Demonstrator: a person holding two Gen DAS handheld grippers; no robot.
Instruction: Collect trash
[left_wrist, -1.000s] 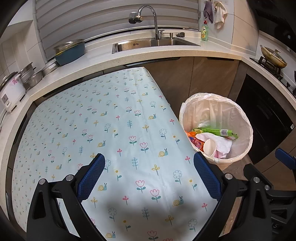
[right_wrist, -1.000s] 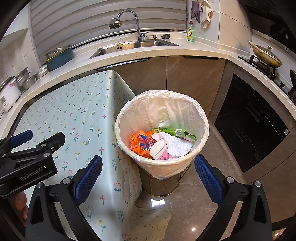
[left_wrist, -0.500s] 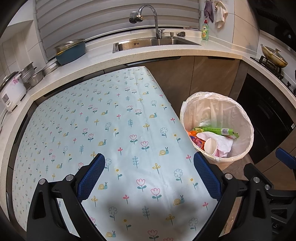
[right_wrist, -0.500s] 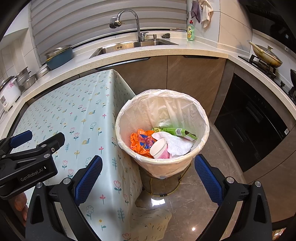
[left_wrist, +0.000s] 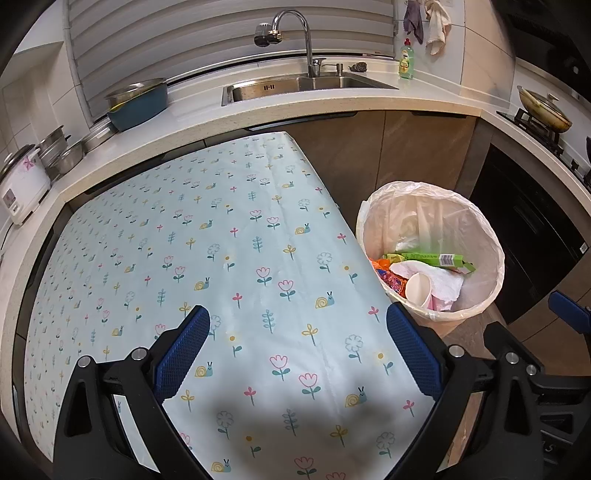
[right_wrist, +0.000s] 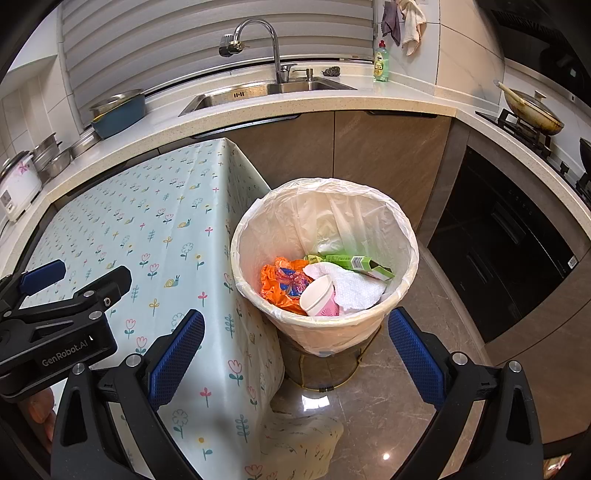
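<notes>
Left gripper (left_wrist: 297, 349): jaws wide apart, holding nothing, over tablecloth (left_wrist: 207, 258)
Right gripper (right_wrist: 295, 352): jaws spread, holding nothing; trash bin (right_wrist: 325, 334) just beyond

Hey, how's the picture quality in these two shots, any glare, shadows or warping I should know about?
Left wrist view: strong fisheye bends the countertop into an arc, and a soft dark shadow falls on the tablecloth between the open left claw. Right wrist view: same warping, black corners, with small lamp glints on the glossy floor below the trash bin; everything looks sharp.
</notes>
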